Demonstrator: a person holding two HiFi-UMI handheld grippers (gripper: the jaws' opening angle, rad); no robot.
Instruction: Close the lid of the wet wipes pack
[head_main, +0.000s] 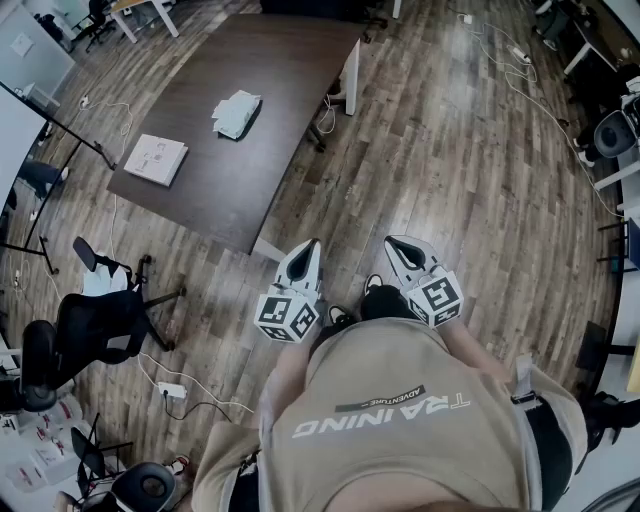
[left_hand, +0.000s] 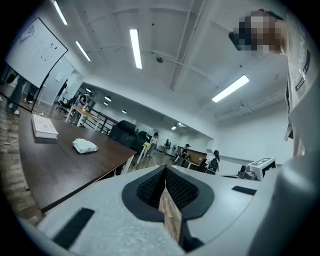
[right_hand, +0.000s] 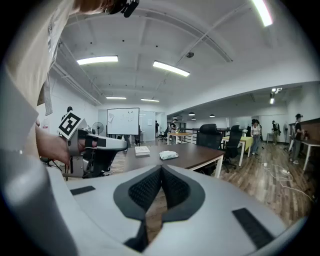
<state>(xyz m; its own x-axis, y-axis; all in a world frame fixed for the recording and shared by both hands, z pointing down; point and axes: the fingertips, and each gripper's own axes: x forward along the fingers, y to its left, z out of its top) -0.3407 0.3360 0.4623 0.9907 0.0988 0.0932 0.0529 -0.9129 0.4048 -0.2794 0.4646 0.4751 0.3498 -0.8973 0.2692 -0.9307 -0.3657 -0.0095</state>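
Distance hid any lid on the crumpled white wet wipes pack (head_main: 236, 112), which lay on the dark table (head_main: 270, 60) near a flat white box (head_main: 155, 158). Left gripper (head_main: 309, 247) and right gripper (head_main: 398, 244) hung well away, their ribbed black pads pressed together on nothing.

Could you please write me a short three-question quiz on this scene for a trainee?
1. True or false: the left gripper is touching the wipes pack.
2. What else lies on the table? A) a white box B) a laptop C) a mug
3. Fill in: the right gripper has its jaws ____, with nothing between them.
Key: 1 false; 2 A; 3 shut.
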